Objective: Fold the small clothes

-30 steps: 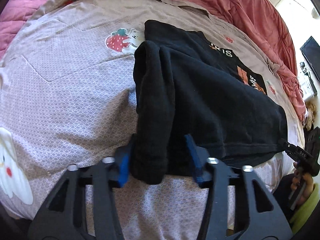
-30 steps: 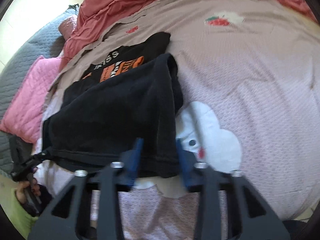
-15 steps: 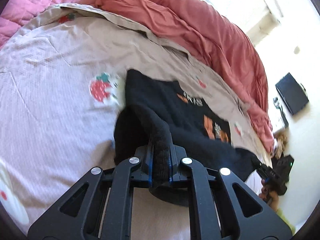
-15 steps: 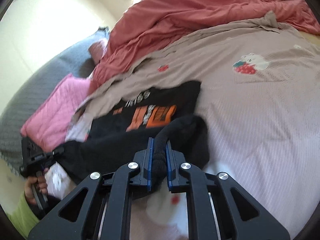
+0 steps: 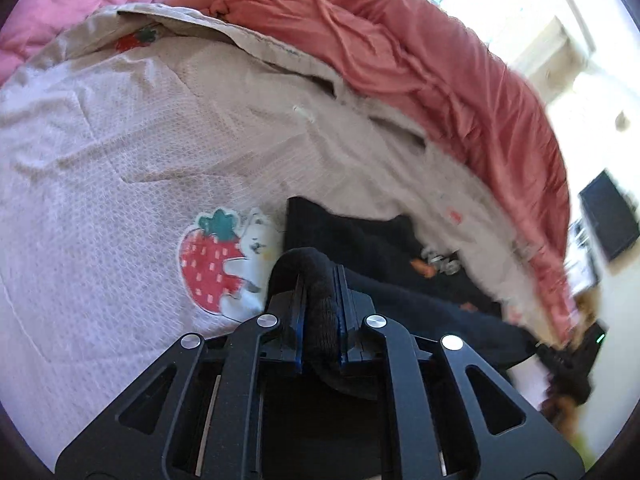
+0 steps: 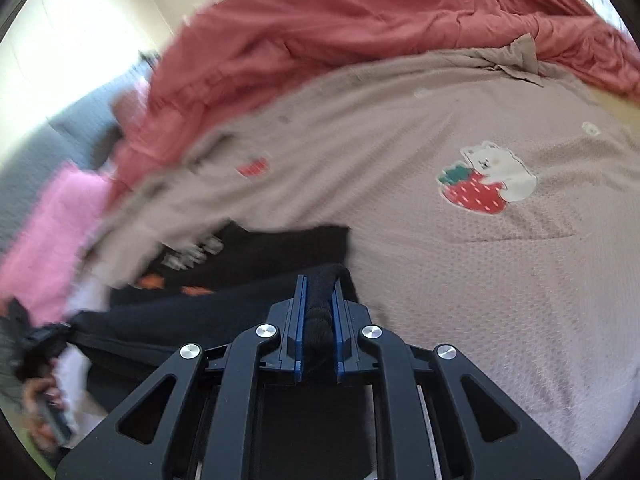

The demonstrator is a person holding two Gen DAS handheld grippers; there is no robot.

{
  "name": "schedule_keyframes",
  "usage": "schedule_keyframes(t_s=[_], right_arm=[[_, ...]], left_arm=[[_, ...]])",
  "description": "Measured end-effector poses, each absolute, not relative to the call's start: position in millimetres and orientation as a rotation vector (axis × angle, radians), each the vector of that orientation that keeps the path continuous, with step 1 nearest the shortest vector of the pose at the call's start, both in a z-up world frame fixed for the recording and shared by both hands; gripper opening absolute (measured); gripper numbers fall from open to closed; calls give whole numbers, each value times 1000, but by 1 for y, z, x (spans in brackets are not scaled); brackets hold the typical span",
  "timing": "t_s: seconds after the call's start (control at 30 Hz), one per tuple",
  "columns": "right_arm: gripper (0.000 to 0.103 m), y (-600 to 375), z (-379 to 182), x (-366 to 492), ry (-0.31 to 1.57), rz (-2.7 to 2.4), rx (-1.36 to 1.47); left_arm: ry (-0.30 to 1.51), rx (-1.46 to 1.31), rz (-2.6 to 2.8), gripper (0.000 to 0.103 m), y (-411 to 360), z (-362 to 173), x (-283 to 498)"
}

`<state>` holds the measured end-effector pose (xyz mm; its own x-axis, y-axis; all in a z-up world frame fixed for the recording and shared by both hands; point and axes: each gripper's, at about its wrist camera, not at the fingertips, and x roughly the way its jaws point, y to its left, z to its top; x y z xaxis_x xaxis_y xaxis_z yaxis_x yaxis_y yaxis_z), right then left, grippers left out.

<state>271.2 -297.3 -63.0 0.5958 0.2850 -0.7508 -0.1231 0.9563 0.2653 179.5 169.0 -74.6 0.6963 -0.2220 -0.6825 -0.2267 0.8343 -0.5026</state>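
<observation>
The left hand-held gripper was clamped on a bunched corner of the black shirt, and the right hand-held gripper pinched the opposite corner the same way. The shirt hung between them over the pale strawberry-print bedspread, its far half seemingly resting on it, though blur hid the edge. A red blanket lay heaped beyond.

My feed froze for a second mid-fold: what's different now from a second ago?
The left hand-held gripper has just closed on the black garment; a second ago its jaws stood open around that bunched edge. Both hand-held grippers have carried the near edge up and over toward the printed chest. The right hand-held gripper stays clamped on its bunch. The strawberry bedspread and red duvet lie unchanged.
</observation>
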Motion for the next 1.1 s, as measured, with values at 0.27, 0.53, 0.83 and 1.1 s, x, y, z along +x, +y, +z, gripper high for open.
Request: schedule_keyframes(t_s=[0.27, 0.53, 0.83, 1.1], right_arm=[[63, -305, -64, 256, 893, 140, 267], [84, -282, -34, 191, 795, 207, 120], [84, -165, -56, 152, 872, 447, -180], [85, -97, -84, 168, 942, 469, -269]], left_arm=[[811, -436, 90, 35, 159, -58, 179], [736, -285, 40, 59, 133, -15, 161], [826, -306, 52, 65, 134, -28, 160], [860, -350, 72, 66, 149, -34, 163]])
